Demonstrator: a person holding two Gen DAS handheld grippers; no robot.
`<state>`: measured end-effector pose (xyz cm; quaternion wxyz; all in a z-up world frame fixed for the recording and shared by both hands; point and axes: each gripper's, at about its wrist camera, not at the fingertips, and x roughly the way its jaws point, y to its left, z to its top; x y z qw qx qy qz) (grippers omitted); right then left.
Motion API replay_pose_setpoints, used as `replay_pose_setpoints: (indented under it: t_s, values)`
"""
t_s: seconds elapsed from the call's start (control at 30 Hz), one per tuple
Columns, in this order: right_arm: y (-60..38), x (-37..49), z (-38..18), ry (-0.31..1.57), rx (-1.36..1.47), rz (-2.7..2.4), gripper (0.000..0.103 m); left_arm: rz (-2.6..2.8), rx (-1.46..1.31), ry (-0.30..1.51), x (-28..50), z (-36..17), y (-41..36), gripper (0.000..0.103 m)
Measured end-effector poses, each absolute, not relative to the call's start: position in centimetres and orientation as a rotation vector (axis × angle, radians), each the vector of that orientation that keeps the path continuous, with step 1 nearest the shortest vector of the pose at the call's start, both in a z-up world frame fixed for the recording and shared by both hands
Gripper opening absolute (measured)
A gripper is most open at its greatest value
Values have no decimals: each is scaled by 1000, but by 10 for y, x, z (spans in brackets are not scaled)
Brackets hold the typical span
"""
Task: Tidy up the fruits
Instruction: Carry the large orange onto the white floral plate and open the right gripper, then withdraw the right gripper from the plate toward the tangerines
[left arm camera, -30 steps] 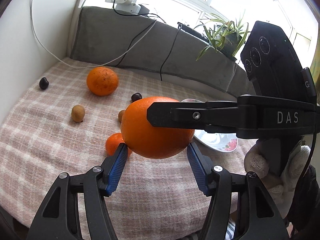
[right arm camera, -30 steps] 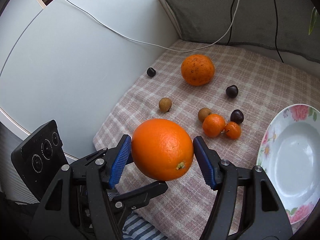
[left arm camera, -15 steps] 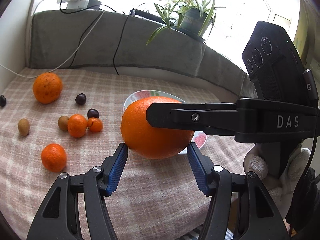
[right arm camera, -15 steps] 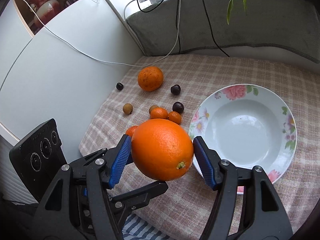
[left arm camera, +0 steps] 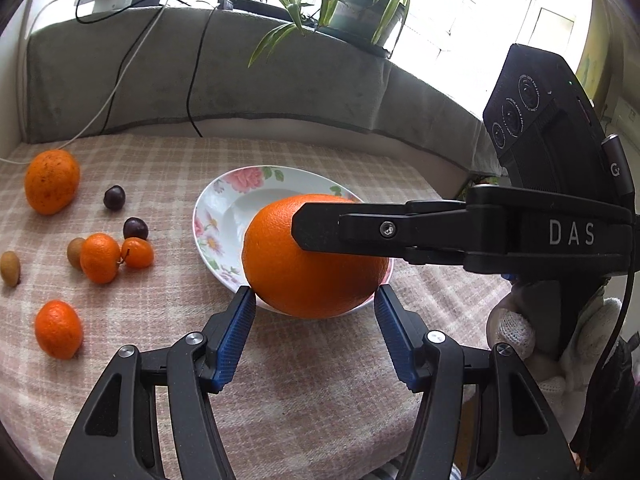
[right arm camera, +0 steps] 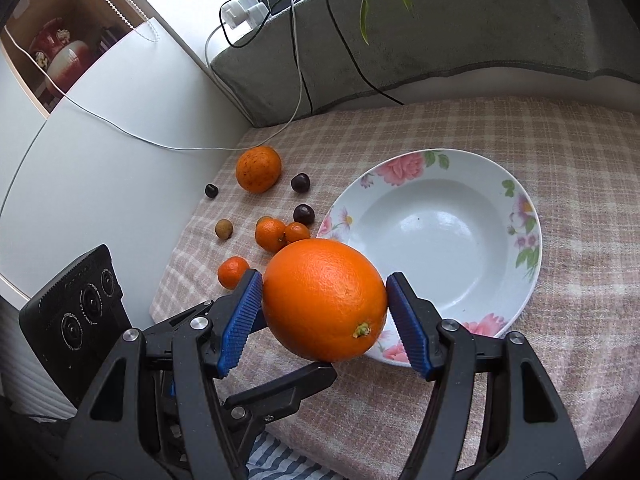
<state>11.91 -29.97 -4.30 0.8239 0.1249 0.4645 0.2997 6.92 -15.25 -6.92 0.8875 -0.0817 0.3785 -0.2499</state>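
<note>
While the big orange hangs over the plate's near rim, left-wrist view shows the left gripper w/ pads spread wide beneath it, gripping nothing, prob. a backstop. Right-wrist view: right gripper is clamped on that orange at both sides, carried above the cloth twd the empty plate; small fruits wait beside it.

orange: bright orange | plate: white, pink flowers, green leaves | tablecloth: pink-beige check | cherries: dark purple | finger pads: blue
</note>
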Motion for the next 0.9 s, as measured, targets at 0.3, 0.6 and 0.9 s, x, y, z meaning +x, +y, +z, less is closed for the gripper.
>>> replay_pose_setpoints:
  t_s: [0.3,0.6,0.9]
  values:
    - [-310,124,-49,992,289,603,67,-523,-148,797,74,-72,-161,58]
    - [-329,123,-30,903,283,541,68,-516,-129,769,68,-65,-158,53]
    - [-328,115,-23,842,193,469,78,-481,-116,757,59,-64,-143,61]
